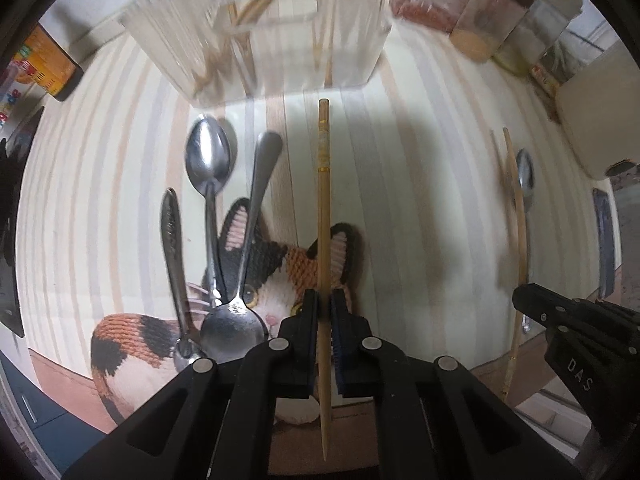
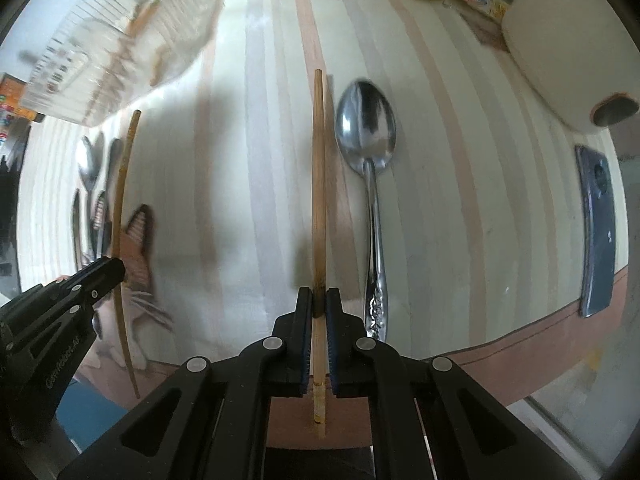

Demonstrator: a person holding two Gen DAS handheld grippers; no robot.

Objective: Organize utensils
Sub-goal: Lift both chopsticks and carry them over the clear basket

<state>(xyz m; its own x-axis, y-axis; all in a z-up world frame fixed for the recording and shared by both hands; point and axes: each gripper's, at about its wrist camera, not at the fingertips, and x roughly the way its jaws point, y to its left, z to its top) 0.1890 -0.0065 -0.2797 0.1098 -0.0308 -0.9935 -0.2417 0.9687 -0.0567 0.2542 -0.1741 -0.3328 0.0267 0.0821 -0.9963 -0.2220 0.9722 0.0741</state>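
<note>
Left gripper (image 1: 324,300) clenched on a chopstick (image 1: 323,184), right gripper (image 2: 319,300) clamped on another chopstick (image 2: 318,184), both lifted over the surface (image 1: 420,160). Light, stiff, slippery: best gripped mid-shaft, as here.

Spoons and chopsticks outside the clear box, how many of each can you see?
Spoons: 4, three in a bunch by the cat mat, one alone
Chopsticks: 2, one in the left gripper, one in the right gripper
Total: 6
</note>
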